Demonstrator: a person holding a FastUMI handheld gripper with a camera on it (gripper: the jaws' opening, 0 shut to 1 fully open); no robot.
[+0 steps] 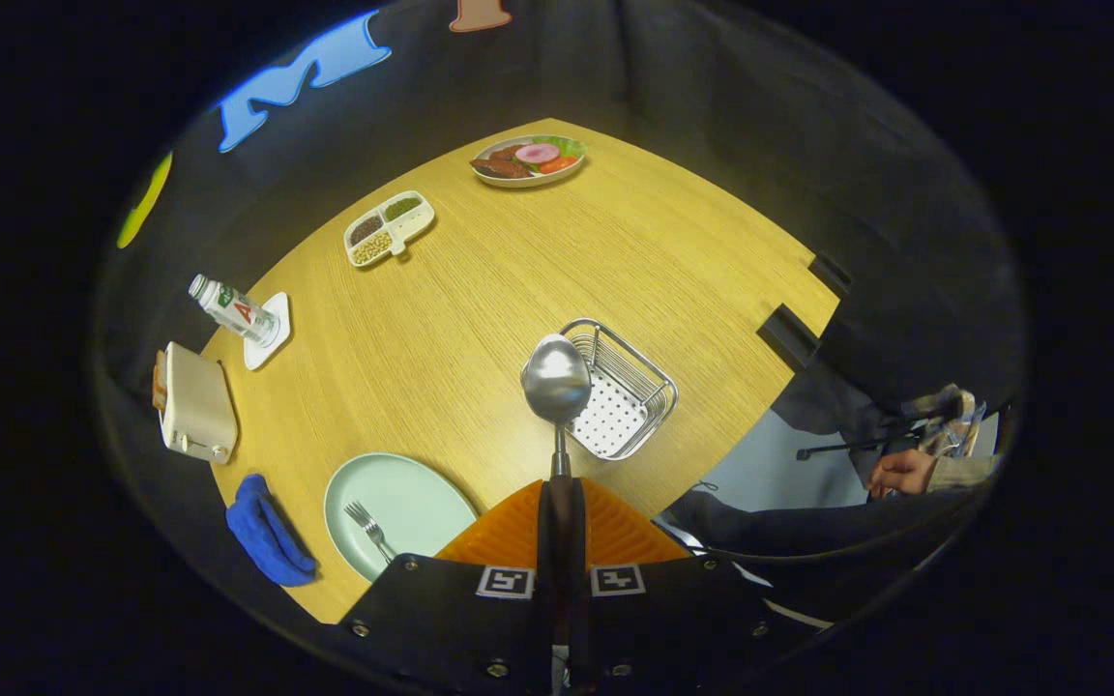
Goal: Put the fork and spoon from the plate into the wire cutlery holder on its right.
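The fingers [557, 541] are closed tight on the dark handle of the spoon [557, 379], which stands up along them at lower centre of the frame; its bowl overlaps the near left rim of the wire cutlery holder [649, 372], though whether it is above the holder or short of it cannot be told. The fork [369, 527] lies on the pale green plate [412, 493] at lower left, prongs pointing away. Judgement: the task is roughly a quarter to halfway done; the spoon is lifted and in transit but not yet deposited; the holder appears empty; the fork remains untouched.

The worktop [518, 290] is light wood-grain, free of spills. At left sit a blue cloth [267, 532], a cream toaster [194, 406] and a bottle [233, 309] on a white coaster; at upper centre a divided snack tray [388, 227] and a dish of food [528, 159]. Dark cloth walls the booth; at right, a person's hand [900, 472] and sleeve are seen beside a stand.
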